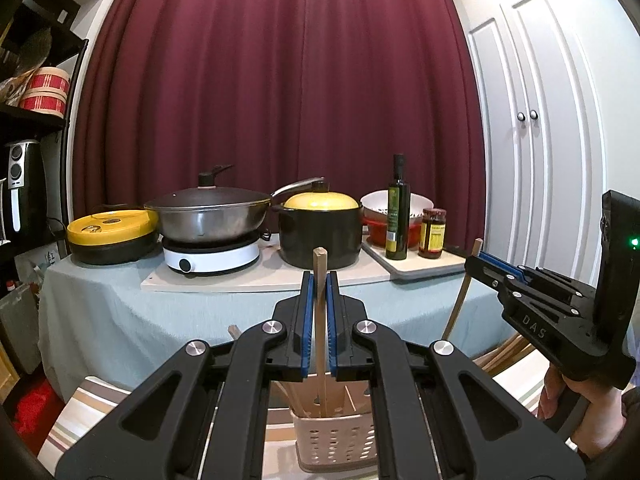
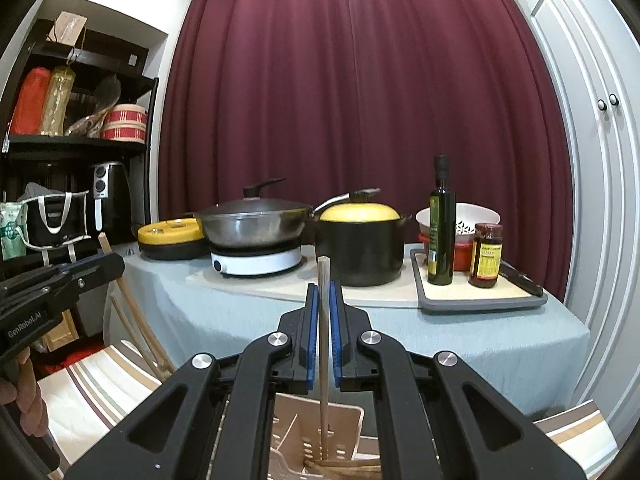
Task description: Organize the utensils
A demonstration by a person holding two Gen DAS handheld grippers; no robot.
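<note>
In the left wrist view my left gripper point(image 1: 320, 276) is shut on a wooden chopstick point(image 1: 320, 258) that stands upright. Its lower end reaches into a beige perforated utensil holder point(image 1: 336, 444) just below the jaws, where several more sticks lean. My right gripper point(image 1: 477, 260) shows at the right, held by a hand and shut on a second, slanted chopstick point(image 1: 460, 300). In the right wrist view my right gripper point(image 2: 324, 286) holds its chopstick point(image 2: 324, 268) upright over the same holder point(image 2: 348, 416). The left gripper point(image 2: 116, 265) is at the left edge with its chopstick point(image 2: 134, 312).
Behind stands a table with a grey-blue cloth point(image 1: 120, 312) carrying a lidded wok point(image 1: 208, 216) on an induction cooker, a black pot with a yellow lid point(image 1: 320, 236), an oil bottle point(image 1: 398, 208) and a jar point(image 1: 433, 234). A striped cloth point(image 2: 92, 388) lies under the holder. Shelves left, white doors right.
</note>
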